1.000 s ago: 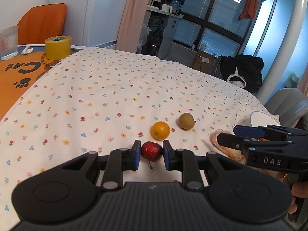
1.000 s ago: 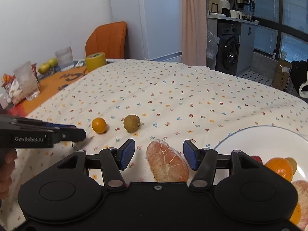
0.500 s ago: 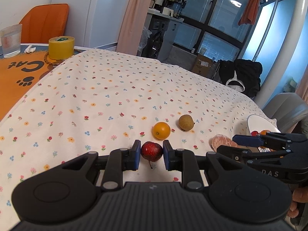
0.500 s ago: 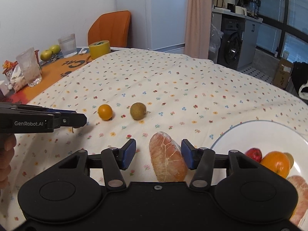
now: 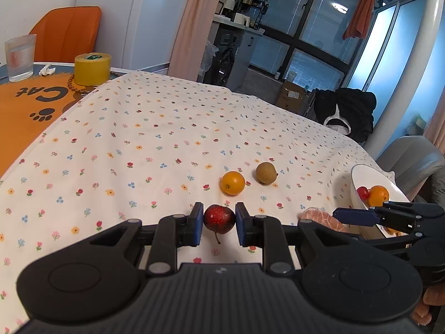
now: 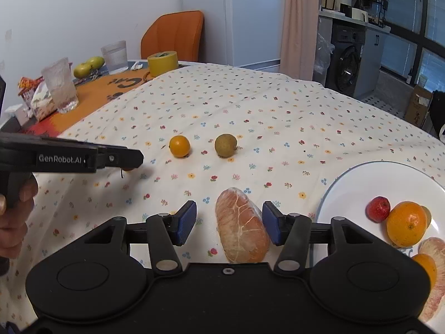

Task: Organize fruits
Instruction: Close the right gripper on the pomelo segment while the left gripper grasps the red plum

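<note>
A table covered with a white flowered cloth [image 5: 155, 139] fills both wrist views. In the left wrist view, the left gripper [image 5: 219, 221] sits low over the near edge of the cloth with its two blue pads pressed against either side of a small red fruit [image 5: 219, 219], whose thin stem hangs down between them; the claw is clamped on it. Just beyond lie a small orange fruit [image 5: 233, 182] and, to its right, a brownish-green round fruit [image 5: 266, 173], close together but not touching. In the right wrist view, the right gripper [image 6: 228, 222] has its pads spread wide on either side of a peeled pomelo segment [image 6: 241, 224] lying lengthwise on the cloth; the right pad is at the segment's edge, the left pad stands clear of it, so the claw is apart. To the right, a white plate [image 6: 361, 178] holds a small red fruit beside a large orange [image 6: 406, 223], with more pomelo segments at its near edge. At the far left, on an orange mat [image 5: 25, 105], stand a roll of yellow tape [image 5: 92, 69] and a glass [image 5: 20, 57].
</note>
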A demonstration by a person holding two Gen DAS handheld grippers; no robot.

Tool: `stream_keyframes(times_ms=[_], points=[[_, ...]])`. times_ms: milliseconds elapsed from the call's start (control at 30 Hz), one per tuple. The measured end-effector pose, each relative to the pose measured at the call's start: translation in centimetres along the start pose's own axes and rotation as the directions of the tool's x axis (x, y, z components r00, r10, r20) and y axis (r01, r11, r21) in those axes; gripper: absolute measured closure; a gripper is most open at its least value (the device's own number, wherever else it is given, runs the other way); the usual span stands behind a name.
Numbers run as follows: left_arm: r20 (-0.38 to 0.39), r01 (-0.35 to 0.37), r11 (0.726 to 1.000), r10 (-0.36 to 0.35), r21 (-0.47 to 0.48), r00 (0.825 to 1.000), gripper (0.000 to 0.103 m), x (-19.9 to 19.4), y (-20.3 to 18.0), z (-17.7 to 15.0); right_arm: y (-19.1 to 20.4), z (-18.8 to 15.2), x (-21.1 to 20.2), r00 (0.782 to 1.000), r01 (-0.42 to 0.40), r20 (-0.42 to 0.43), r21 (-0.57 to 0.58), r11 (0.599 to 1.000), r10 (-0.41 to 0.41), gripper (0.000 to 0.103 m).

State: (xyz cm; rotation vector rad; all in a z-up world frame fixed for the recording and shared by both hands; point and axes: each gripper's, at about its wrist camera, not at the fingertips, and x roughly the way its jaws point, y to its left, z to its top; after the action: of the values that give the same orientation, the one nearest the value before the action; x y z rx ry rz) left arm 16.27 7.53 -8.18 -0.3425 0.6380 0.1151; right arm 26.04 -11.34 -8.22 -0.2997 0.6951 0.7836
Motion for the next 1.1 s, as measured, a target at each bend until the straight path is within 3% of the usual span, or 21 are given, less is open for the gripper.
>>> stream_keyframes(times_ms=[633,700,833,1100], points=[[0.009,0.015,1.000,-0.015,-0.010,1.000,0.080,-1.3,0.2,-0.8,1.3,-1.1,0.6,0.996,0.085,-0.022,-0.042,0.996,-0.086,0.050],[0.012,0.013,1.000,-0.012,-0.010,1.000,0.080,-1.6,0.4,-0.8,1.4,-1.1,0.8,0.996,0.088,-0.016,-0.038,0.995,-0.089,0.052],[0.023,0.007,1.000,-0.007,-0.014,1.000,0.080,-2.3,0.7,-0.7,1.3,-1.3,0.5,0.995,0.104,-0.002,-0.029,0.994,-0.104,0.067],[0.030,0.014,1.000,-0.014,-0.008,0.999,0.080,-2.8,0.2,-0.9,1.2,-1.9,-0.6,0.997,0.077,0.015,-0.008,0.997,-0.077,0.069]])
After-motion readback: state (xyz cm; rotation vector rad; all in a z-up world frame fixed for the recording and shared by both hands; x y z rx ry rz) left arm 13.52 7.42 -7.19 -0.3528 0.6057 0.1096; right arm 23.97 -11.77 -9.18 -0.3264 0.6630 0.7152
